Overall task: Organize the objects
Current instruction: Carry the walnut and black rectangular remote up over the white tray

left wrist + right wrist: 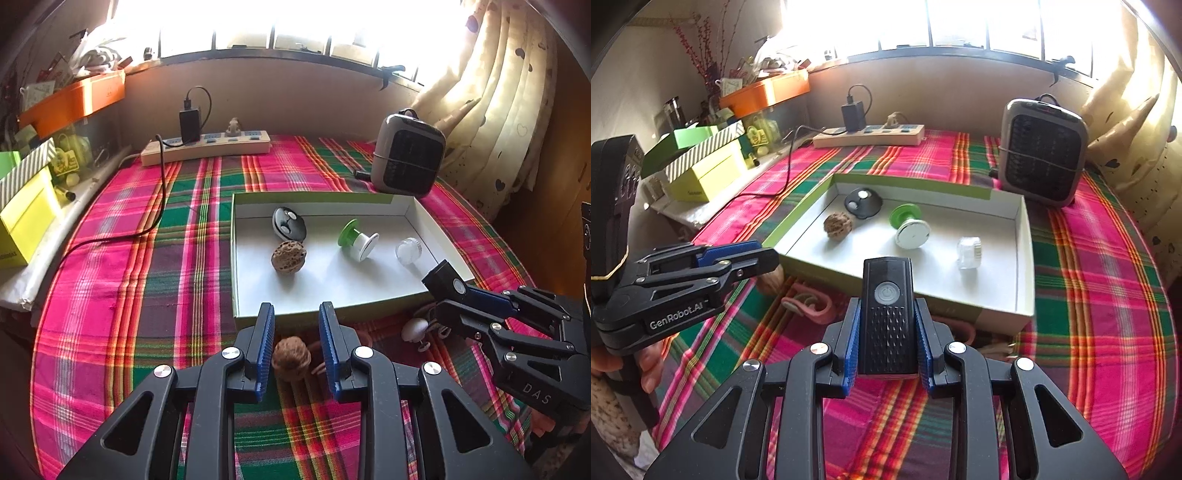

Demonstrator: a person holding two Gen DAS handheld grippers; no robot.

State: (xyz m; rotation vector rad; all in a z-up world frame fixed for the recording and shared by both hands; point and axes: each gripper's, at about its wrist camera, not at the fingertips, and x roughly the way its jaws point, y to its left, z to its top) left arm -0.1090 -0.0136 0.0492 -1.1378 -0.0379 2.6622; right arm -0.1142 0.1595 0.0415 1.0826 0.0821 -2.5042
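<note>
A white box lid lies on the plaid cloth and holds a walnut, a black round gadget, a green-and-white spool and a clear small jar. My left gripper is open around a second walnut on the cloth, in front of the box. My right gripper is shut on a black remote, held at the box's near right corner.
A pink cord and a white earpiece lie in front of the box. A grey heater stands behind it. A power strip with charger sits at the back. Boxes crowd the left edge.
</note>
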